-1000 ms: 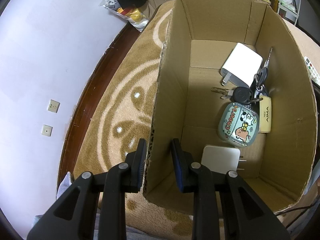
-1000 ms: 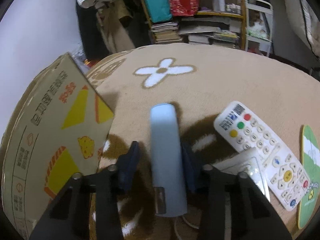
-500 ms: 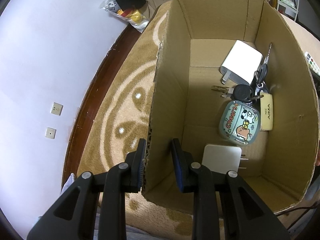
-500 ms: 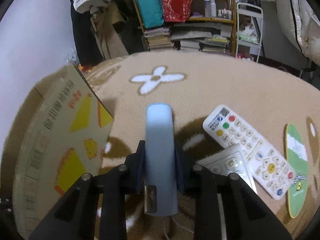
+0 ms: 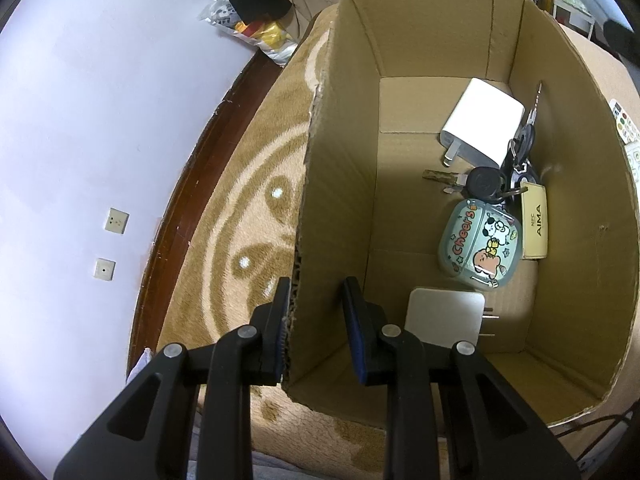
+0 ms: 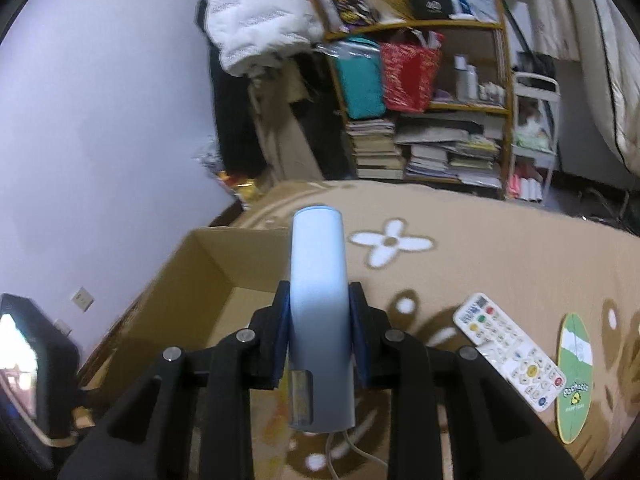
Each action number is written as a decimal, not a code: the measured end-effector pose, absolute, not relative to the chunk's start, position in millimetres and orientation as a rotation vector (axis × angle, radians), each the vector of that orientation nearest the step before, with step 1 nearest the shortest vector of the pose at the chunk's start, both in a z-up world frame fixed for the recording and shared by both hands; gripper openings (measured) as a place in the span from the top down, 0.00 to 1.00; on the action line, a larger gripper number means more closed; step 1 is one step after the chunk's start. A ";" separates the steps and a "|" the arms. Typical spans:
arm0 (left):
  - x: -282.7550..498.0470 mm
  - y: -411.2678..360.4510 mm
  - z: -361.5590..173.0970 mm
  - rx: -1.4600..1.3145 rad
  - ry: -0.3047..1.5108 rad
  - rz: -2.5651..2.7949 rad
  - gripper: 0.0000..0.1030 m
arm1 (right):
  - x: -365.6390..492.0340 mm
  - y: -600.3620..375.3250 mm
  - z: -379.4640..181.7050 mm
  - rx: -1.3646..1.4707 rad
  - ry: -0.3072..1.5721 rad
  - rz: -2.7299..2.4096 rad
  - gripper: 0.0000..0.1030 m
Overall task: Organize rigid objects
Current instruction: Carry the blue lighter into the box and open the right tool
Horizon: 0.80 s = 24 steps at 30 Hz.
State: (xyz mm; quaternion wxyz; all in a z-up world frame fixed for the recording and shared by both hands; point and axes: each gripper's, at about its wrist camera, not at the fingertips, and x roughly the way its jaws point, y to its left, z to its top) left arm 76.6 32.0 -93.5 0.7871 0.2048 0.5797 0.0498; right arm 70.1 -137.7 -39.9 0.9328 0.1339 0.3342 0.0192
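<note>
The pale blue, smooth-sided cylindrical device (image 6: 320,312) sits clamped between the two fingers of the right gripper (image 6: 319,334), its rounded far end jutting well past the fingertips and its near end, with a small dark port, hanging back toward the handle, where a thin white cable trails off. It looks rigid and fairly light, but the slick, curved shell could twist or slide in the pads, so a hold near its middle, as now, seems the safest. Beyond the fingertips and to their left lies the open brown cardboard box (image 6: 216,280). The left gripper (image 5: 316,320) straddles that box's near wall (image 5: 320,240), one finger outside and one inside; the jaws stand apart, only the outer pad seeming to touch the card. Past the inner finger lie a white plug charger (image 5: 482,128), keys (image 5: 486,182), and a cartoon-printed case (image 5: 478,244).
</note>
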 end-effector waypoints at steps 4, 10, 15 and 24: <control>77.9 35.3 -93.3 0.418 1.256 0.105 0.76 | 63.8 -118.1 -28.6 0.261 0.659 0.111 0.72; 79.7 38.0 -93.1 0.404 1.258 0.103 0.76 | 59.8 -88.1 -29.2 0.180 0.684 0.171 0.72; 80.4 42.5 -92.8 0.373 1.263 0.098 0.76 | 62.6 -86.1 -45.7 0.204 0.740 0.197 0.72; 78.8 41.7 -93.5 0.366 1.270 0.092 0.78 | 67.4 -86.2 -71.2 0.201 0.782 0.214 0.73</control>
